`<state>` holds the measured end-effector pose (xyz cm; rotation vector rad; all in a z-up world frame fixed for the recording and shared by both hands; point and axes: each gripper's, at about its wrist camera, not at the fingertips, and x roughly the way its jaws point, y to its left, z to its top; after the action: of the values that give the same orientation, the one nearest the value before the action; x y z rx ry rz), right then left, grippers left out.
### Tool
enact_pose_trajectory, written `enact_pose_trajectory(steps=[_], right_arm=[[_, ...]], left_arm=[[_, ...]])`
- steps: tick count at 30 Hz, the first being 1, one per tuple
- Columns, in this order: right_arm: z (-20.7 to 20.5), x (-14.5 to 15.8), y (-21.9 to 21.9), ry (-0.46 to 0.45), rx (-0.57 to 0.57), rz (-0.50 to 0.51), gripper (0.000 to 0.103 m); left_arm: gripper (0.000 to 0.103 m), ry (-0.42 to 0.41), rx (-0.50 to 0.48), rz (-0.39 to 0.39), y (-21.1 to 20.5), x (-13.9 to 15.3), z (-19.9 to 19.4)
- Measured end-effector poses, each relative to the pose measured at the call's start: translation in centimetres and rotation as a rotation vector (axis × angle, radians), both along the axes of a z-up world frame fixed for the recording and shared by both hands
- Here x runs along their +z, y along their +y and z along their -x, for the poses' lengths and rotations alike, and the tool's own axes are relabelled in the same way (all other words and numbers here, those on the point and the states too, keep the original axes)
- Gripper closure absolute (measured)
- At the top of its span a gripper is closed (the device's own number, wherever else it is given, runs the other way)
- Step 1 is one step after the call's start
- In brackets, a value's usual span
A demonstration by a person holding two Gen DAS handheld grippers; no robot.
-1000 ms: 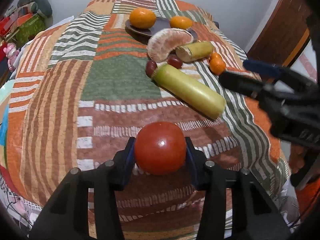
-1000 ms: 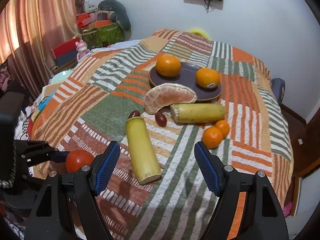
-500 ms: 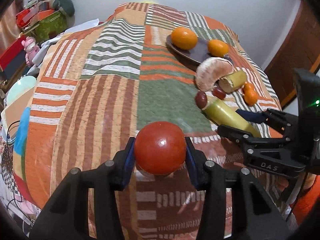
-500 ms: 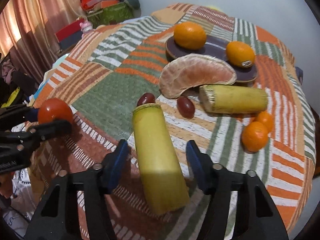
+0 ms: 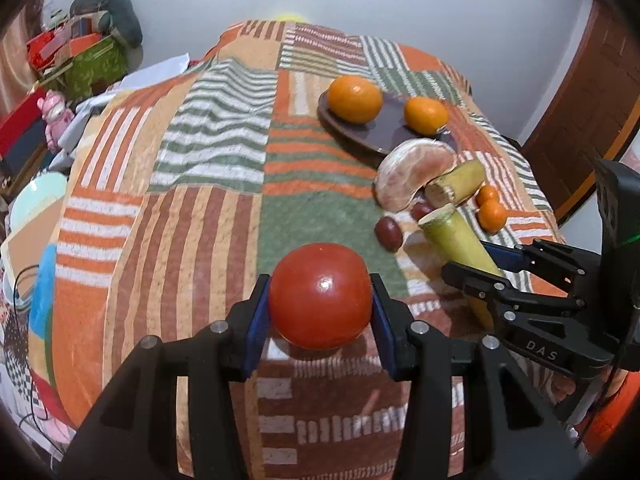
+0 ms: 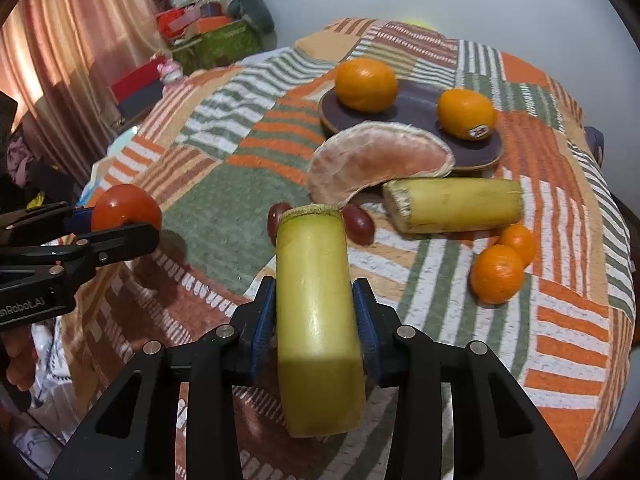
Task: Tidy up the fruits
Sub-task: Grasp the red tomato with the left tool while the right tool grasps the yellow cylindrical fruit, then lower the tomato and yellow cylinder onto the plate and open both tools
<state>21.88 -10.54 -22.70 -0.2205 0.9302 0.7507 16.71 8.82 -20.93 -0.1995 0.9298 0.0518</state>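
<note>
Now the right gripper (image 6: 315, 322) has closed its blue pads on the near sugarcane piece (image 6: 318, 312), which half a second ago lay between open fingers near the bed's near edge. The left gripper (image 5: 320, 314) still clamps the tomato (image 5: 320, 295), so both fruits seem ready to move.

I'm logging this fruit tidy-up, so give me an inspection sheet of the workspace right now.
Surface: striped patchwork blanket.
Job's things: two oranges on a dark plate; peeled citrus piece, short cane piece, two small oranges, two dark red fruits on the blanket.
Clutter: nothing seen.
Grippers: left gripper shut on tomato; right gripper shut on long cane piece.
Cables: wire at blanket's left edge.
Surroundings: curtain, boxes, wooden door.
</note>
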Motion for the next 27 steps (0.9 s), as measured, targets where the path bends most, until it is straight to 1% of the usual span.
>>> enact_pose_trajectory(steps=[8, 17, 27], right_arm=[[-1.0, 2.9, -1.6, -0.073, -0.039, -0.038, 0.069], [-3.1, 6.0, -2.6, -0.143, -0.078, -0.090, 0.069], [-6.2, 7.5, -2.8, -0.193, -0.105, -0.124, 0.069]], left_arm=[[0.057, -0.049, -0.027, -0.013, -1.0, 1.9, -2.1], [0.057, -0.096, -0.051, -0.019, -1.6, 3.7, -5.3], [0.057, -0.135, -0.071, -0.030, -1.9, 4.9, -9.3]])
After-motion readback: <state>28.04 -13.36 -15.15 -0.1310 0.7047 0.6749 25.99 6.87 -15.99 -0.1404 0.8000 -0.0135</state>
